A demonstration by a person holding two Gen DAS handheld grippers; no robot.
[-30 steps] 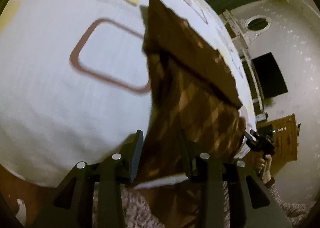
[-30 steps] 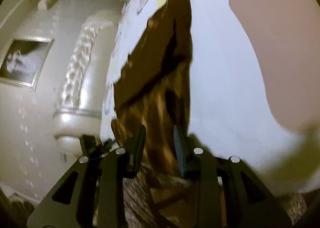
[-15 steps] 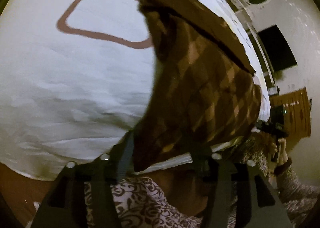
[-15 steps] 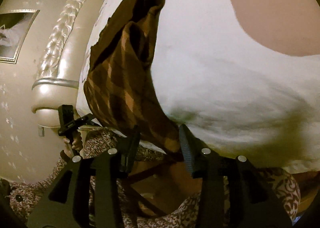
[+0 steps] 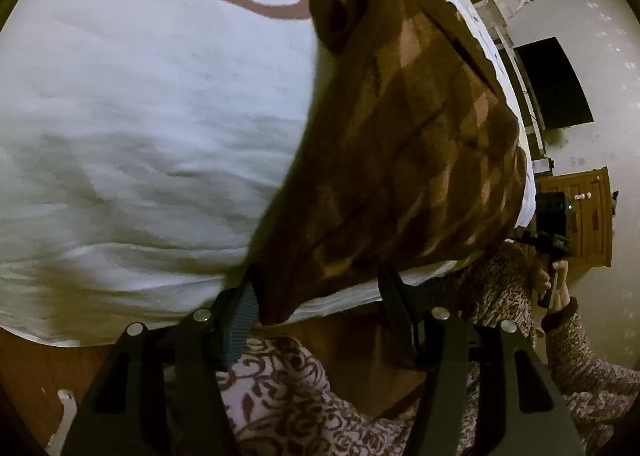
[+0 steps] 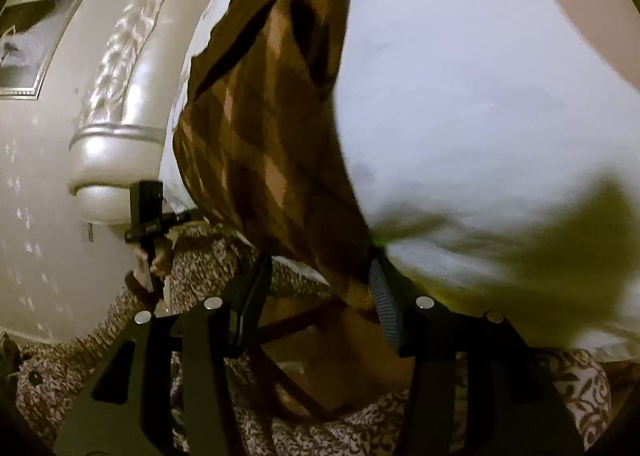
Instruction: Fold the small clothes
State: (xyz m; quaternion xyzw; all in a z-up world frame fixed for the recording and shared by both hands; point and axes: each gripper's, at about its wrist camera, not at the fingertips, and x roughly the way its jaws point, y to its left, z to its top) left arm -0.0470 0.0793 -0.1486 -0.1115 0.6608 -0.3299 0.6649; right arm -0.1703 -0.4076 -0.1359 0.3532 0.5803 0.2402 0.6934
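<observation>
Garment: one brown checked cloth (image 5: 400,143), folded, lying on the white bed sheet (image 5: 140,115) at the near edge of the bed, filling the centre and upper right of the left wrist view and the centre-left of the right wrist view (image 6: 264,143).

Left gripper (image 5: 320,296): fingers spread, the jaws having just opened; the cloth's near corner lies between them, close against the ribbed pad of the finger at lower left (image 5: 240,320), the other finger standing clear. No pinch visible.

Right gripper (image 6: 316,296): fingers likewise spread, jaws just opened; the cloth's other near corner sits beside the ribbed finger at lower centre-right (image 6: 384,304), the opposite finger apart from it.

Pose: both grippers tilt downward over the bed edge. Each view shows the other gripper, gripped by a hand in a patterned sleeve (image 5: 580,356), at its far side.

Background: padded cream headboard (image 6: 116,103), left of right view.
</observation>
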